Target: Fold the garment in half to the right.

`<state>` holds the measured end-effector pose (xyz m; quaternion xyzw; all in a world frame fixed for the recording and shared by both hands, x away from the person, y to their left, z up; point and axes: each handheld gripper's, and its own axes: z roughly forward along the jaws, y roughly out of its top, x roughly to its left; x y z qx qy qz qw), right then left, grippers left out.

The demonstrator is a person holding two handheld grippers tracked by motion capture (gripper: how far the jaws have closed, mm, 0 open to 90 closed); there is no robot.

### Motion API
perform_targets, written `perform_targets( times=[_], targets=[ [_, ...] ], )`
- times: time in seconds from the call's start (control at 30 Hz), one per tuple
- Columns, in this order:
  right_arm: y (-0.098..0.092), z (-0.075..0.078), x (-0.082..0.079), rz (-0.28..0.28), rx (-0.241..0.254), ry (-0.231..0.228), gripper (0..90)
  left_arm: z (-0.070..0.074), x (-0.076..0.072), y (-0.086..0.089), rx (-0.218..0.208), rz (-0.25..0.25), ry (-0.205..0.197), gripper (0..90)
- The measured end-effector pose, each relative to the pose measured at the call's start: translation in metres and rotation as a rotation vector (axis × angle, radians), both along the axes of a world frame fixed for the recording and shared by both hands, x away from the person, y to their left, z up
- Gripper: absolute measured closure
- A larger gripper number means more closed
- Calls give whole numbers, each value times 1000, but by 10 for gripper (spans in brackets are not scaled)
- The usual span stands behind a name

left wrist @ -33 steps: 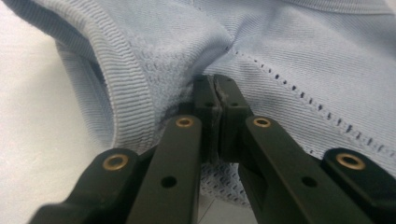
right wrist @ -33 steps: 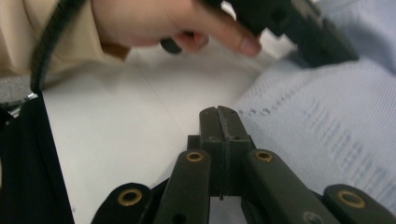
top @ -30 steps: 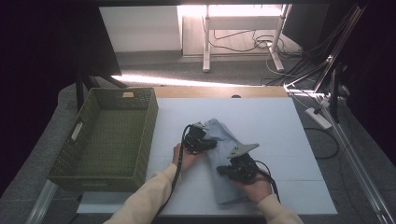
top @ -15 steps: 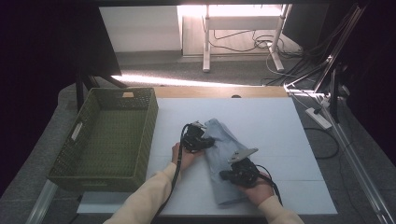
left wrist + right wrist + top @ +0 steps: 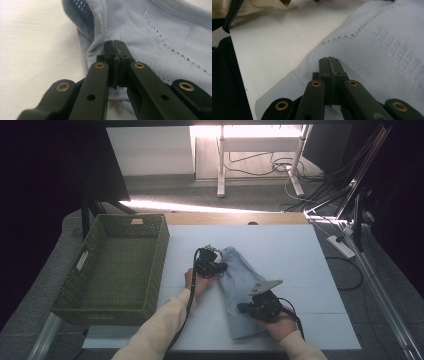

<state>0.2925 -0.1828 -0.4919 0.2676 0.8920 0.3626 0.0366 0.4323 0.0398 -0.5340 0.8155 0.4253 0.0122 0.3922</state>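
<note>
A white counter (image 5: 280, 250) stands in a dim room, with cables on the floor beyond it. On it lies a pale blue garment (image 5: 240, 280), folded into a long strip running between the 2 hand-held grippers. The left hand-held gripper (image 5: 115, 47) pinches a fold at the strip's far end, jaws pressed together on the cloth. The right hand-held gripper (image 5: 329, 63) is clamped on the near edge. Since a second ago the right hand has drawn slightly nearer the person, likely stretching the strip flat. A green basket (image 5: 95, 295) sits left of the left hand-held gripper.

Sunlit grey carpet (image 5: 210, 200) beyond white table (image 5: 280, 245)
</note>
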Motion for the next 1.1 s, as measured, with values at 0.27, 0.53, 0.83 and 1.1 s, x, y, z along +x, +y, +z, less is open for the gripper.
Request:
perform_targets(
  times=[0.27, 0.53, 0.83, 1.1],
  targets=[
    [-4, -5, 1, 1, -7, 22, 900, -2, 6, -3, -6, -5, 12, 888],
    [-7, -5, 2, 0, 20, 29, 899, 7, 1, 0, -27, -10, 3, 884],
    [-20, 14, -1, -19, 140, -38, 899, 37, -18, 14, -78, -37, -77, 801],
    [-40, 18, 2, -95, 147, -76, 767, 47, -38, 24, -81, -49, -105, 554]
  ],
)
